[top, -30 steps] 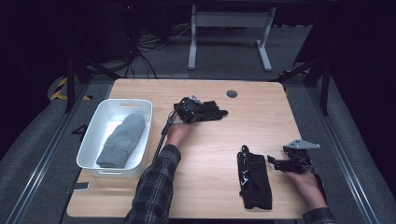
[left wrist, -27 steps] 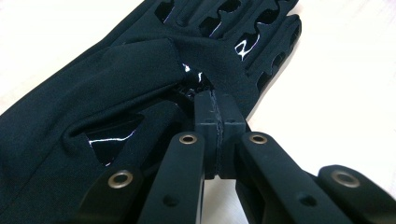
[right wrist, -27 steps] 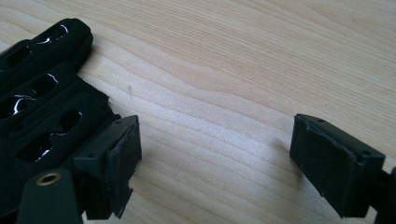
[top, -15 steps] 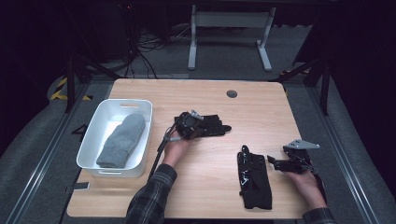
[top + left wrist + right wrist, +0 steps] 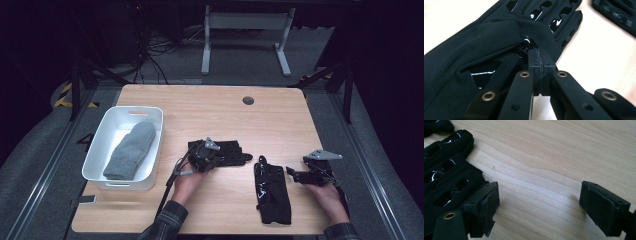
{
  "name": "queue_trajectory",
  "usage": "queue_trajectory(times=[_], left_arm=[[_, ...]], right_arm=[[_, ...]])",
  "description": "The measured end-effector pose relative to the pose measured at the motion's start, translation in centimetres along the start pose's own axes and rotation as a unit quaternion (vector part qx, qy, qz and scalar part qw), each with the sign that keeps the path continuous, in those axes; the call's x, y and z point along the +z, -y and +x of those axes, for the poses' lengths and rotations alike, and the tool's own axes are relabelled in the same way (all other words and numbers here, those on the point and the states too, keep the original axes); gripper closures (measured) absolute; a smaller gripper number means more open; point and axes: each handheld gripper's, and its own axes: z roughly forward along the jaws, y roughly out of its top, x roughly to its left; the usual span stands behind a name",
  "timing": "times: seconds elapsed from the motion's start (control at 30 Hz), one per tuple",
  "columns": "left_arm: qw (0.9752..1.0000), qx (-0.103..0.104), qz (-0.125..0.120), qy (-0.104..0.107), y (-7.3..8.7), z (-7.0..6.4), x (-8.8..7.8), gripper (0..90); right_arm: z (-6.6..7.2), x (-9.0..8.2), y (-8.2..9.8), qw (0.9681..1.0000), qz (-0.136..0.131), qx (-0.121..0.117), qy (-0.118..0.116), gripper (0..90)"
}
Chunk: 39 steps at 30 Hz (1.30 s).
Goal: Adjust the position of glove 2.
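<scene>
A black glove (image 5: 227, 152) is seen lying on the wooden table (image 5: 210, 110), a little left of the middle, with its fingers pointed to the right in the high view. Its cuff end is pinched by the left gripper (image 5: 206, 156), whose jaws are pressed together on a fold of the fabric; in the left gripper view (image 5: 539, 65) the two pads are seen closed tight with the cloth caught between them, glossy patches showing on the glove around them. The left hand (image 5: 187, 182) is held low over the table, the forearm in a plaid sleeve (image 5: 167, 222) coming in from the near edge, and a cable is trailed from the gripper back toward the person.

A second black glove (image 5: 272, 192) is laid flat nearer the front edge, just to the right of the first and apart from it, with its fingers toward the far side. Just beside it, on its right, the right gripper (image 5: 295, 175) is held by the right hand (image 5: 325, 192), level with the table and aimed left at that glove. Its jaws are spread wide; in the right gripper view (image 5: 539, 200) bare wood is seen between them, and the glove's edge (image 5: 446, 177) lies at the left jaw, though contact cannot be told.

At the left of the table a white bin (image 5: 150, 150) is set, with a grey mitten (image 5: 131, 150) lying in it. A dark round grommet (image 5: 248, 100) is seen near the far edge.
</scene>
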Motion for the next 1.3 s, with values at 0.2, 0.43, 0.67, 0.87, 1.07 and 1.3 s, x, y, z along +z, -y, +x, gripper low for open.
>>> queue_trajectory(times=[0.2, 0.43, 0.67, 0.87, 1.07, 1.3], left_arm=[[1.0, 0.008, -0.002, 0.005, 0.9, -1.8, -0.4, 90.0], [0.9997, 0.017, -0.019, 0.002, -1.0, -1.1, -2.5, 89.9], [0.9991, 0.002, -0.002, -0.043, -3.2, 3.5, -2.3, 89.9], [0.9972, -0.018, 0.046, -0.055, -2.8, 6.5, -0.5, 89.9], [0.9971, -0.012, 0.056, -0.05, -1.8, 5.8, -0.6, 89.8], [0.9972, 0.004, 0.067, -0.031, -0.4, 4.2, -1.8, 89.8]], right_arm=[[0.0, 0.0, 0.0, 1.0, 0.0, 0.0, 0.0, 17.0], [0.0, 0.0, 0.0, 1.0, 0.0, -0.001, -0.001, 16.9], [0.0, 0.0, 0.0, 1.0, 0.0, -0.001, -0.001, 16.8], [0.0, 0.0, 0.0, 1.0, 0.0, -0.002, -0.002, 16.8], [0.0, 0.0, 0.0, 1.0, 0.0, -0.002, -0.002, 16.8], [0.0, 0.0, 0.0, 1.0, 0.0, -0.002, -0.002, 16.8]])
